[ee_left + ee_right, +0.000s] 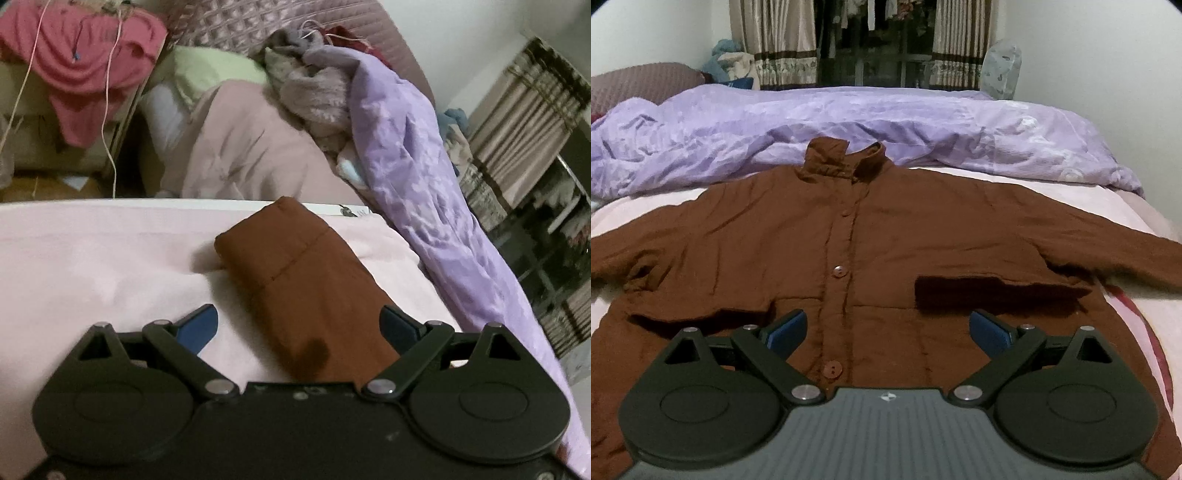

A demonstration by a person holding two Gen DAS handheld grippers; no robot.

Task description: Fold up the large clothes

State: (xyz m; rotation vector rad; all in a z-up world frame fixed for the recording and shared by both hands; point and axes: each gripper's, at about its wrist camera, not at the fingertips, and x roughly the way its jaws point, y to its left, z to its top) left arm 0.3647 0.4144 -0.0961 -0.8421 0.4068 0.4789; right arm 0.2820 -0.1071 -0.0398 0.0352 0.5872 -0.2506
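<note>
A brown buttoned jacket (879, 236) lies flat, front up, on a pale pink sheet (1123, 206), collar far from me and both sleeves spread sideways. My right gripper (888, 328) is open and empty, hovering over the jacket's lower hem near the button line. In the left wrist view one brown sleeve (295, 280) stretches away across the pink sheet (92, 258). My left gripper (299, 325) is open, its blue fingertips (197, 326) on either side of the sleeve, not closed on it.
A crumpled purple duvet (849, 122) lies along the far side of the bed and shows in the left view (413, 177). A heap of pillows and clothes (258, 110) sits at the bed head. A red garment (85, 62) hangs at left. Curtains (775, 40) behind.
</note>
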